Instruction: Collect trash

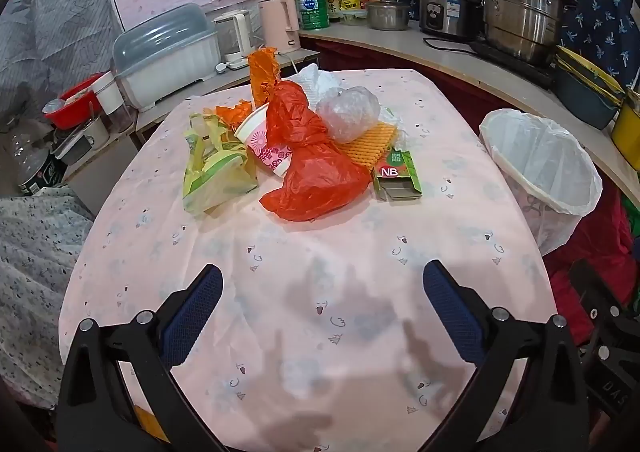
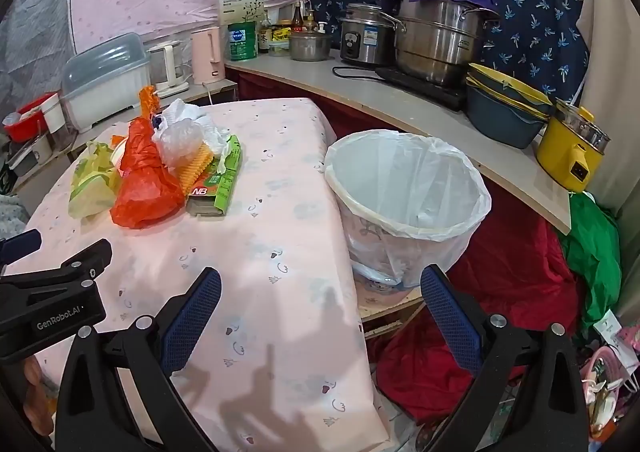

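A pile of trash lies on the pink-clothed table (image 1: pixel 320 332): a red plastic bag (image 1: pixel 316 168), a yellow-green bag (image 1: pixel 212 168), a paper cup (image 1: pixel 264 144), a clear plastic bag (image 1: pixel 348 112), an orange-yellow ribbed wrapper (image 1: pixel 370 144) and a green NB box (image 1: pixel 396 176). A white-lined trash bin (image 2: pixel 408 196) stands just off the table's right edge. My left gripper (image 1: pixel 322 292) is open and empty, above the cloth, short of the pile. My right gripper (image 2: pixel 320 294) is open and empty over the table's right edge, near the bin. The pile also shows in the right wrist view (image 2: pixel 148 180).
A counter (image 2: pixel 400 100) behind holds steel pots (image 2: pixel 436 40), a rice cooker (image 2: pixel 366 36), stacked bowls (image 2: pixel 504 108) and a yellow pot (image 2: pixel 572 152). A dish box (image 1: pixel 168 56) and kettles (image 1: pixel 280 24) stand behind the table. Red and green cloth (image 2: pixel 520 284) lies below right.
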